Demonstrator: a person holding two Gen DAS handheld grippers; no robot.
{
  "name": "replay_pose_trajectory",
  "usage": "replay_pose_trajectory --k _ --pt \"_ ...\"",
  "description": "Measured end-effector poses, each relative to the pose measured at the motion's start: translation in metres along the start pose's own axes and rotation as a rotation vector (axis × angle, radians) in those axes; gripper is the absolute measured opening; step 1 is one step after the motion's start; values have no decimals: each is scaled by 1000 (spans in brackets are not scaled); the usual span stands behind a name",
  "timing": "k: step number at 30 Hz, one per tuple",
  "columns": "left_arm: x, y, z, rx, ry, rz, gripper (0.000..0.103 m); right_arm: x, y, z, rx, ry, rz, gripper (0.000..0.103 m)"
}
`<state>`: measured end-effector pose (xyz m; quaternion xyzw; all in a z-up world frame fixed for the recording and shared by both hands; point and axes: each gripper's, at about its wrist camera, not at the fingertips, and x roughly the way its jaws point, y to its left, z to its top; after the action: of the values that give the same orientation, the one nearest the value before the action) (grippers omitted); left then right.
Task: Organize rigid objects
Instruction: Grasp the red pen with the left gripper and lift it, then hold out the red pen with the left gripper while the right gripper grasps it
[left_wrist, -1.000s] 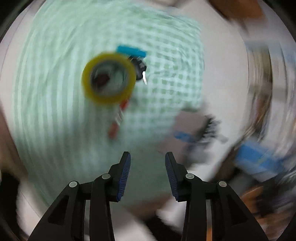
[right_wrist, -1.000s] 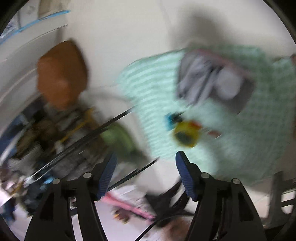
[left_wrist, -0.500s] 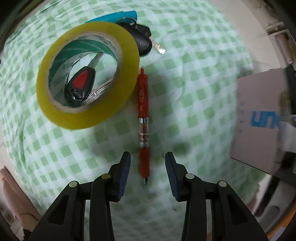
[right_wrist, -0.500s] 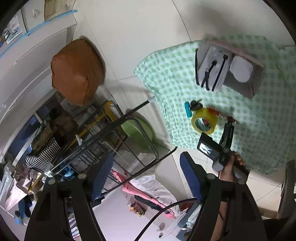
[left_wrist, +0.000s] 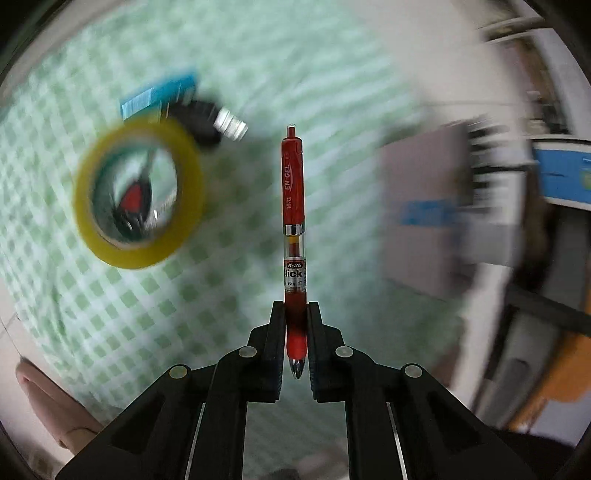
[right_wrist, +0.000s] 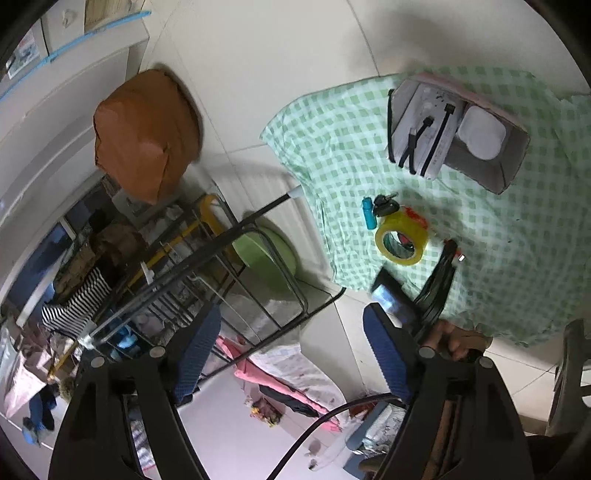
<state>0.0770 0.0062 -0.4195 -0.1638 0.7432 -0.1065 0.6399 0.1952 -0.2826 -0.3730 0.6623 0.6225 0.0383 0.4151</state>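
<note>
My left gripper (left_wrist: 295, 325) is shut on the red gel pen (left_wrist: 293, 206), gripping its rubber grip, and holds it above the green checked cloth (left_wrist: 258, 74). A yellow tape roll (left_wrist: 138, 195) lies left of it with a red-and-black key fob inside. A black key (left_wrist: 210, 120) and a blue stick (left_wrist: 159, 98) lie behind the roll. My right gripper (right_wrist: 291, 354) is open and empty, high above the floor, far from the cloth (right_wrist: 498, 221). In the right wrist view the left gripper (right_wrist: 439, 280) hangs over the cloth near the tape roll (right_wrist: 400, 240).
A grey box (right_wrist: 458, 129) holding a white booklet, cables and a white case sits on the cloth's far side; it shows blurred in the left wrist view (left_wrist: 424, 199). A metal rack (right_wrist: 221, 277), a green basin (right_wrist: 266, 251) and an orange bag (right_wrist: 144, 133) stand on the floor.
My left gripper has closed on the red pen and lifted it off the cloth, moving away from the tape roll. My right gripper stayed open, nearly still.
</note>
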Motion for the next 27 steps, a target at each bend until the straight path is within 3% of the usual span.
replay_pose_trajectory --k 3,7,10,13,15,17,18,21,23,25,27 --pt "-78 -10 -13 34 -77 -124 8 9 5 -3 -56 36 -39 80" --pt "-178 -20 -45 61 -200 -331 8 35 12 -20 -171 149 -110 80" --pt "-206 -21 -64 97 -229 -423 8 62 31 -43 -346 263 -157 77" --pt "-216 -17 -75 114 -233 -505 8 77 51 -74 -602 285 -246 71" --pt "-213 -17 -71 136 -223 -528 8 81 54 -85 -712 246 -334 58" --pt "-205 -16 -65 154 -204 -524 8 83 48 -83 -743 215 -392 16" --pt "-202 -16 -58 144 -201 -521 8 83 44 -78 -725 209 -395 16" --pt "-190 0 -40 4 -149 -525 18 82 30 -58 -665 198 -372 15" --pt "-172 30 -35 -176 -62 -486 18 80 23 -43 -642 172 -397 15" --pt "-159 60 -39 -343 -8 -514 18 78 24 -26 -644 99 -477 15" --pt "-145 98 -50 -560 22 -598 18 71 23 -7 -671 9 -594 15"
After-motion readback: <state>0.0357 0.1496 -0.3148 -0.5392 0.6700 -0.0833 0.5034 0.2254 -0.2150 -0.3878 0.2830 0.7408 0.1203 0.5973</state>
